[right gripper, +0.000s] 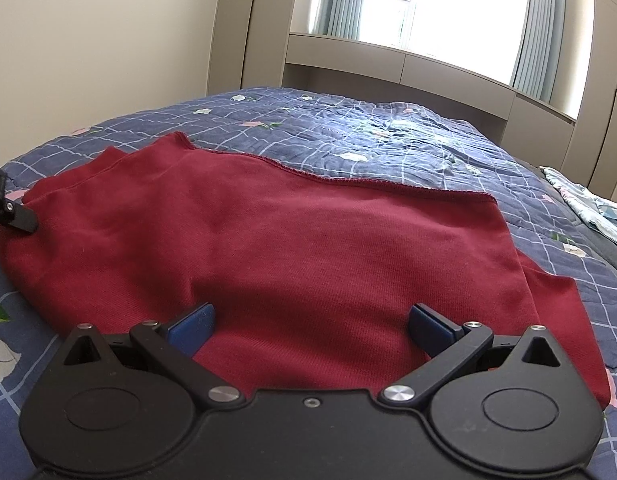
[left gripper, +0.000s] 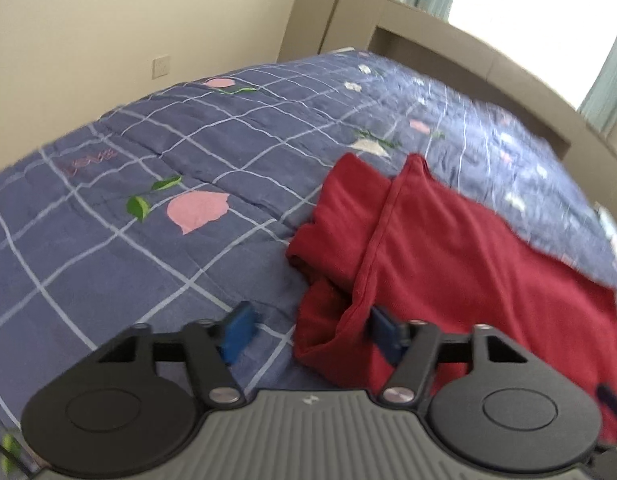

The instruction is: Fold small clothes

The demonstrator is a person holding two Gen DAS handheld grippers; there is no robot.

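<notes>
A dark red garment (right gripper: 292,240) lies partly folded on the bed; in the left wrist view (left gripper: 448,248) a folded edge runs down its middle and its near left corner is bunched. My left gripper (left gripper: 310,330) is open at that corner, with the cloth lying against the right blue pad (left gripper: 382,330) and the left pad (left gripper: 238,330) over bare quilt. My right gripper (right gripper: 310,326) is open low over the garment's near edge, blue pads wide apart with red cloth between them. The left gripper's black tip (right gripper: 12,212) shows at the garment's left side.
The bed is covered by a blue checked quilt (left gripper: 148,184) with pink and white flowers. A light patterned cloth (right gripper: 588,208) lies at the bed's right edge. Beige wall, wardrobe and a window ledge (right gripper: 428,64) stand behind the bed.
</notes>
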